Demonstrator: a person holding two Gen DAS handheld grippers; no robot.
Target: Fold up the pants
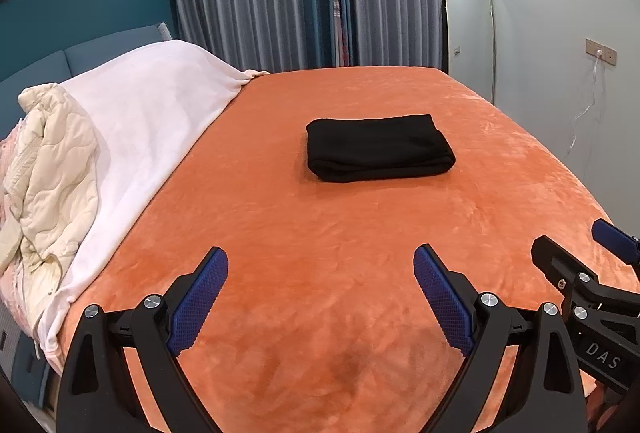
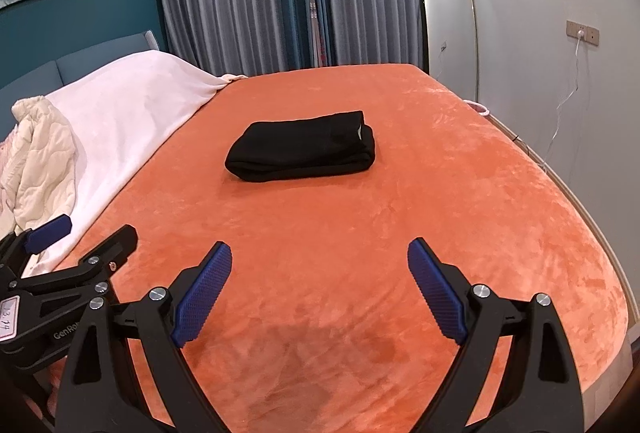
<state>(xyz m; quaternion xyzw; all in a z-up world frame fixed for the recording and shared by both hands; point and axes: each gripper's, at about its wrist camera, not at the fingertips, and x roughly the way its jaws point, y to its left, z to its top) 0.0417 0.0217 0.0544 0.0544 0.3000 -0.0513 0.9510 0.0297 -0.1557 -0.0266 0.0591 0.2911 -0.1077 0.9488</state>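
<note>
Left wrist view: we record the folded black pants lying on the orange blanket, well ahead of and apart from our left gripper, whose blue pads stand wide apart, holding nothing, pitched downward over the bed. The bundle's long axis runs across the frame. Our right gripper shows at the right edge, its jaws apart. Right wrist view: the pants lie ahead, left of centre, well clear of our right gripper, spread wide and empty, angled down; long axis crosswise, open ends toward the right.
</note>
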